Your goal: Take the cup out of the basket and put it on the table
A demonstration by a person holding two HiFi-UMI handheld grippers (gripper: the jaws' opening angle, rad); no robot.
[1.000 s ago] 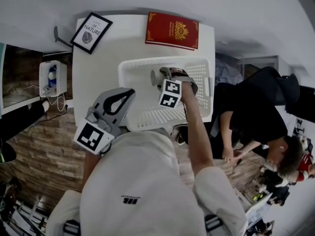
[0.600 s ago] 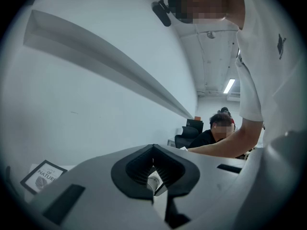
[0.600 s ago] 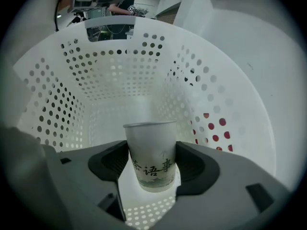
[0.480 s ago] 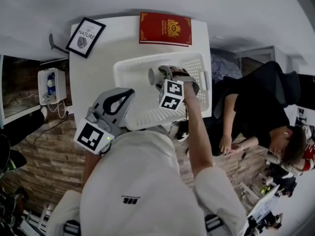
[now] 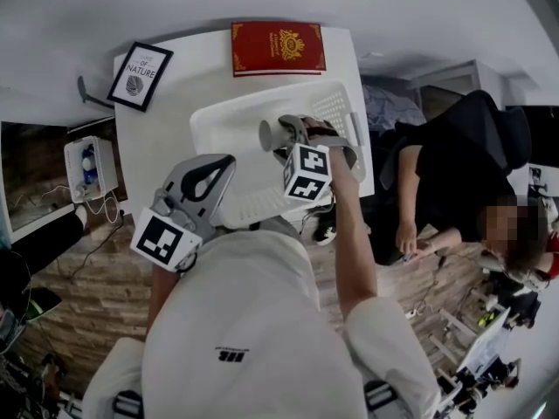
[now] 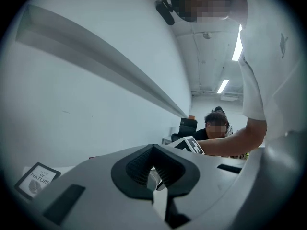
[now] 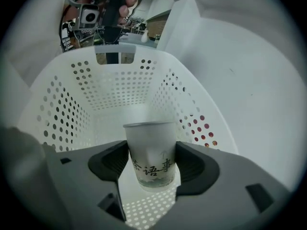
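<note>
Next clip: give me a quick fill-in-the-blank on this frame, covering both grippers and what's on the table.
1. The right gripper has its jaws closed on a paper ____.
2. The cup is inside the white perforated ____.
3. The left gripper has its jaws together, holding ____.
4. The book lying on the table beyond the basket has a ____ cover.

Missing words: cup; basket; nothing; red

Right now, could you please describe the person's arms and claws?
The left claw and right claw are grey plastic with black ribbed pads. Each carries a white cube of black square markers. The person wears a white short-sleeved T-shirt.
</note>
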